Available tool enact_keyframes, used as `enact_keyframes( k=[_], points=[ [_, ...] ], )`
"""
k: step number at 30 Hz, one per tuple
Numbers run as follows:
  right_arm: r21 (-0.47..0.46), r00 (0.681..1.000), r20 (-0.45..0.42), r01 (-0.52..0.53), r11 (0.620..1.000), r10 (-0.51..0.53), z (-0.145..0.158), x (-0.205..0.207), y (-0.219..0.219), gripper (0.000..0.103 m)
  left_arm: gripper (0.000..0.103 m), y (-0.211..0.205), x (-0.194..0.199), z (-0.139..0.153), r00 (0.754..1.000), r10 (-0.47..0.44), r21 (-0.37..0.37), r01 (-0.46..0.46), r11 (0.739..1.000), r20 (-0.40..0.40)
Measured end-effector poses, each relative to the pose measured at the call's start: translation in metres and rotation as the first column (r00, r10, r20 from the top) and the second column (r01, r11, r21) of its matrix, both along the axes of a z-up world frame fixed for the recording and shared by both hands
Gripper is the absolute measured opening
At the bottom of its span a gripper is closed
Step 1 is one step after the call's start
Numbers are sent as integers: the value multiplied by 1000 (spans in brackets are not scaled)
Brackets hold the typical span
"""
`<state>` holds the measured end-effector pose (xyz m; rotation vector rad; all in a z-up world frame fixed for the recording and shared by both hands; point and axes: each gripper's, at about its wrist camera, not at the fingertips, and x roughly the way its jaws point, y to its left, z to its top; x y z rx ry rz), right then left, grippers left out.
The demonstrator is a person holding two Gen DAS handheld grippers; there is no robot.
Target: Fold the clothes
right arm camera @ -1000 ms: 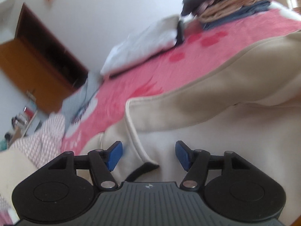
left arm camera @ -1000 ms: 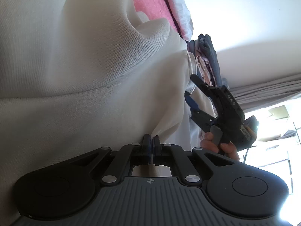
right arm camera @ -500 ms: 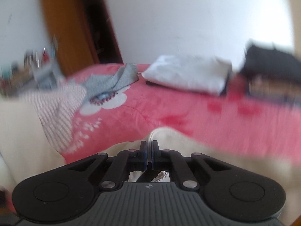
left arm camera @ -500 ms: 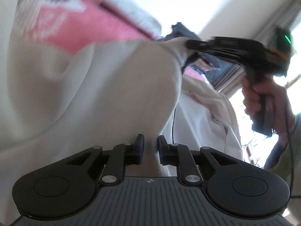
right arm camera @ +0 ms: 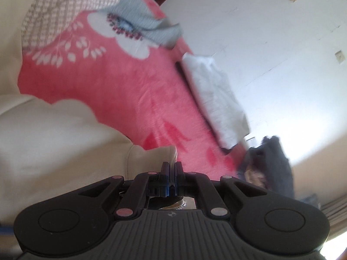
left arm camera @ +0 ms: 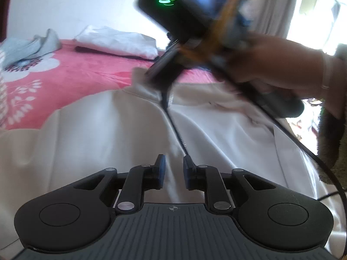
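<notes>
A second ago the left gripper [left arm camera: 174,171] was pinched on the cream jacket [left arm camera: 104,130]; now its blue-padded jaws stand apart with nothing between them, hovering just above the cloth near the zip [left arm camera: 176,127]. The right gripper [right arm camera: 171,178], open a second ago, has its jaws pressed together on a fold of the jacket's edge [right arm camera: 151,153], and the room in its view has swung onto a slant.

The jacket is smooth, heavy-looking fabric, spread in soft rolling folds over the fuzzy pink bedspread [left arm camera: 71,75] with its white flower print. A dark zip runs up the middle towards the collar. Farther back lie a flat white folded piece [left arm camera: 117,43], a crumpled grey-blue garment [left arm camera: 28,45] and, in the right view, a checked cloth [right arm camera: 65,10] and a dark stack [right arm camera: 273,164].

In the left view the right-hand tool [left arm camera: 190,10], with a green light on it, and the person's hand [left arm camera: 271,65] are badly smeared; where its tip meets the collar I cannot make out.
</notes>
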<state>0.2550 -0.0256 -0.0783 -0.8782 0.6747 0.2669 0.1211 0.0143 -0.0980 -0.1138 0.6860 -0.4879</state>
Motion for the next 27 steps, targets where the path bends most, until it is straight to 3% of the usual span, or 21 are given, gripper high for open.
enact_keyframes(
  k=[2,4,6,7,10,14,15,17,19,22,24,25,27],
  points=[
    [126,995,-62,86,988,-79,-6,16,-13,5,19,-10,9,-13,1000,-8,62,9,998,-21],
    [325,971,-168,215,921,-168,-4,33,-40,7,19,-14,12,-20,1000,-17,100,19,995,-15],
    [505,937,-249,342,792,-246,8,34,-80,10,19,-14,11,-22,1000,-29,107,28,994,8],
    [582,917,-289,397,710,-276,15,32,-100,10,19,-13,12,-22,1000,-30,101,30,994,5],
    [739,879,-405,477,476,-252,38,-4,-157,11,19,-9,16,-23,1000,-25,67,26,997,-13],
    [774,813,-574,577,262,-93,48,-79,-204,12,19,-10,17,-22,1000,-23,51,24,998,-21],
    [762,794,-603,601,243,-74,48,-98,-210,12,19,-10,17,-23,1000,-23,50,24,998,-20],
    [701,762,-635,638,318,-128,38,-138,-208,12,19,-11,20,-24,999,-21,48,22,999,-24],
    [618,744,-638,648,445,-199,21,-166,-196,12,19,-10,23,-25,999,-18,37,19,999,-35],
    [512,801,-550,547,662,-236,-4,-187,-171,19,19,-8,26,-25,999,-15,23,16,1000,-49],
    [413,839,-487,468,781,-245,-21,-202,-154,19,19,-8,26,-25,999,-18,24,19,1000,-49],
    [356,857,-454,425,832,-244,-30,-209,-146,17,19,-8,26,-25,999,-19,27,21,999,-48],
    [298,875,-418,384,874,-242,-34,-216,-145,15,20,-9,26,-25,999,-23,32,24,999,-46]
  ],
)
